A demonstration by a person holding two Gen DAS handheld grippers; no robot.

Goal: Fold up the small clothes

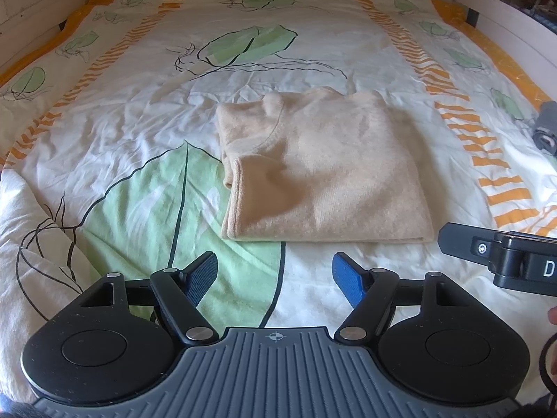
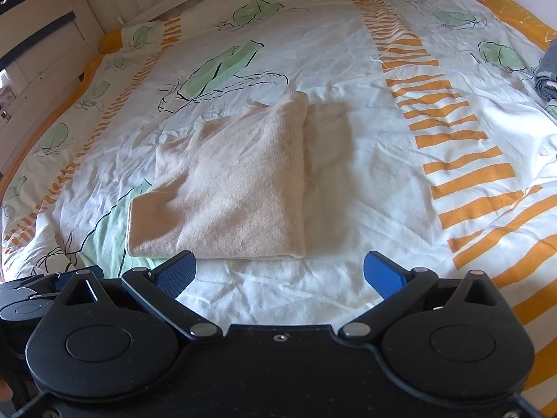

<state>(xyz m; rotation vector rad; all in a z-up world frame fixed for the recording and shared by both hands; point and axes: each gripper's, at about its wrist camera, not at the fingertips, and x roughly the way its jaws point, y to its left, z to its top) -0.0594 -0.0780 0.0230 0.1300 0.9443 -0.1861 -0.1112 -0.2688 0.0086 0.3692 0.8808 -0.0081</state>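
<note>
Beige knit sweater (image 1: 320, 170), folded into a rectangle, lies mid-bed on the leaf-print duvet (image 1: 139, 188). My left gripper (image 1: 275, 278) and right gripper (image 2: 280, 271) hover before its near edge, fingers spread wide, holding nothing. I'd pinch both near corners evenly.

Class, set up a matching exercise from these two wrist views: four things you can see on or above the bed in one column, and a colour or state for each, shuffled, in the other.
Things:
1. sweater
2. duvet cover
3. left gripper
4. rolled cloth

Descriptions:
A. grey, at the far right edge
B. beige, folded
C. open, holding nothing
D. white with green leaves and orange stripes

Pairs: 1-B, 2-D, 3-C, 4-A
</note>
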